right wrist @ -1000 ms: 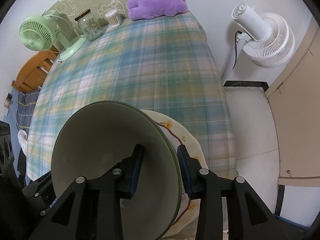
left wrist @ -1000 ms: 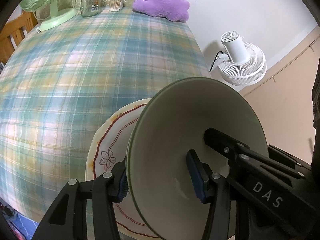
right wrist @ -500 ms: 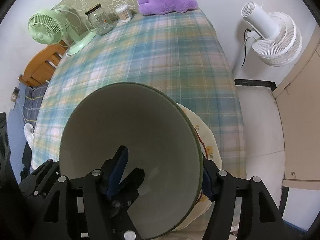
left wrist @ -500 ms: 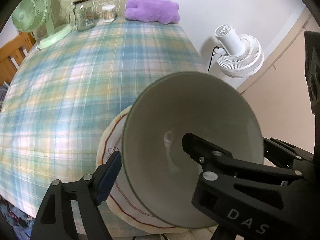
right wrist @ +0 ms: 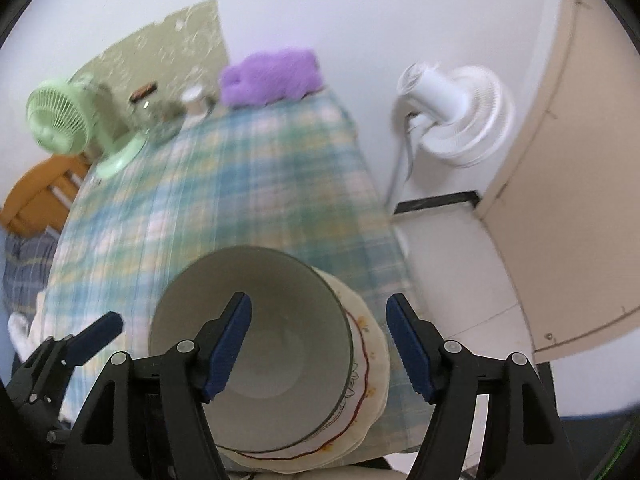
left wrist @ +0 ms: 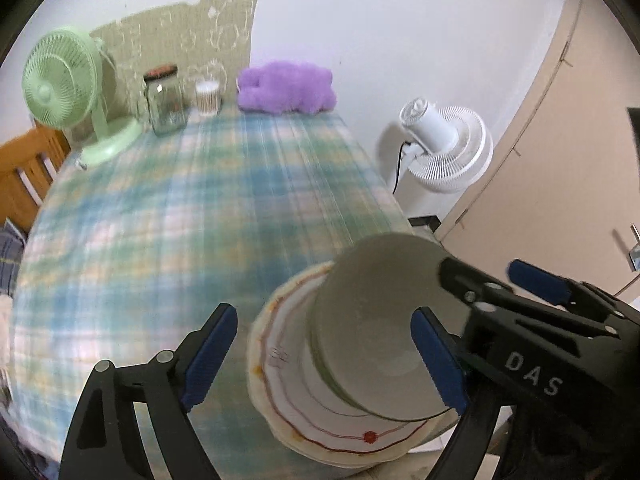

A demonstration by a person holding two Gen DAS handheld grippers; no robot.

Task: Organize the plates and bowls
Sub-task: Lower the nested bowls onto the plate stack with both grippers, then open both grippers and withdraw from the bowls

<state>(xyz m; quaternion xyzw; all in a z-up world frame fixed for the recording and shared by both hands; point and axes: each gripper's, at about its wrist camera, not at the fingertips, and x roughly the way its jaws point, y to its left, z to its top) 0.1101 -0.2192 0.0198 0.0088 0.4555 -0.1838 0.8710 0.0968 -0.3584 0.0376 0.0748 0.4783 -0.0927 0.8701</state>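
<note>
A pale green-rimmed bowl [left wrist: 372, 320] sits in a cream plate with a red wavy line [left wrist: 280, 360] at the near right corner of the plaid table. Both also show in the right wrist view: the bowl [right wrist: 272, 344] and the plate [right wrist: 368, 360]. My left gripper [left wrist: 324, 356] is open, its jaws wide on either side of the bowl and plate, above them. My right gripper [right wrist: 320, 344] is open too, its left finger over the bowl, its right finger beyond the plate's rim. Neither holds anything.
The plaid tablecloth [left wrist: 180, 220] covers the table. At its far end stand a green desk fan [left wrist: 64, 88], a glass jar [left wrist: 164, 100], a small white container [left wrist: 208, 98] and a purple plush [left wrist: 286, 88]. A white floor fan [left wrist: 444, 148] stands right of the table. A wooden chair [left wrist: 24, 172] is at left.
Both grippers have let go of the bowl and opened wide. They have drawn back and up, leaving the bowl resting in the plate.
</note>
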